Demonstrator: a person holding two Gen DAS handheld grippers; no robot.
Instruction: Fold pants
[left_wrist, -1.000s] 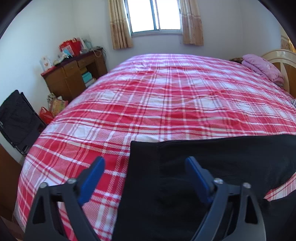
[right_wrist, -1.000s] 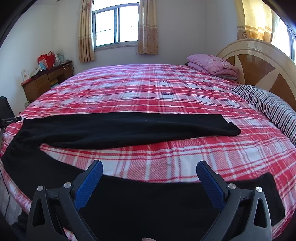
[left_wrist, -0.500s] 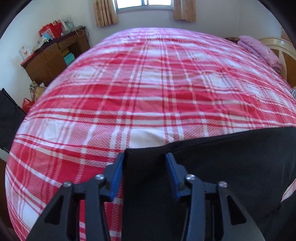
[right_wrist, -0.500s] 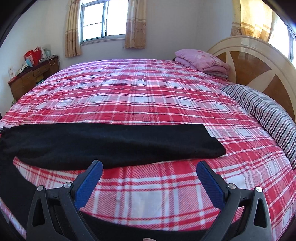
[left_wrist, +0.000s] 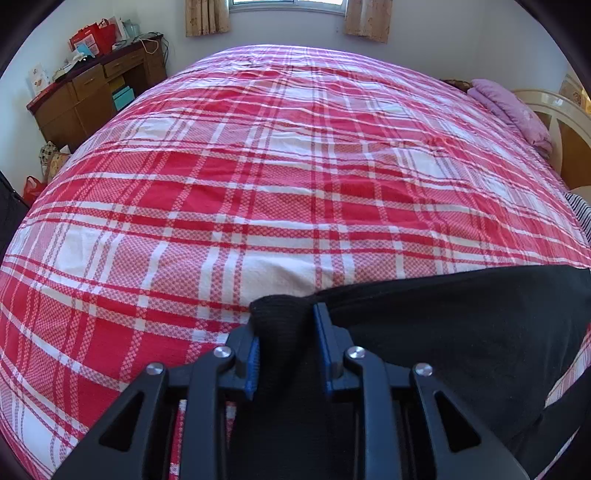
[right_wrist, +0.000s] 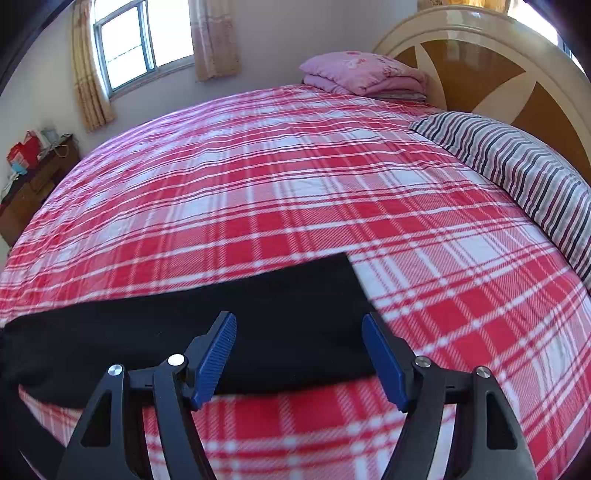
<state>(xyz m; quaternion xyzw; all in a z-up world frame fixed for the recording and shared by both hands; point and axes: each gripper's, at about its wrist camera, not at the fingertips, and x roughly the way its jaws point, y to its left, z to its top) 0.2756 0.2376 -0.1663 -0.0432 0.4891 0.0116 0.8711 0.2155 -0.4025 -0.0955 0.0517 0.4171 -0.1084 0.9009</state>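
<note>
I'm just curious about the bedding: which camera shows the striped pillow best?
The right wrist view: the striped pillow lies in full sight beside the headboard. The left wrist view catches only a sliver at its right edge.

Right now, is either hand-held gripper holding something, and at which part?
The left hand-held gripper pinches a bunched corner of the black pants. The right hand-held gripper is open and holds nothing.
</note>
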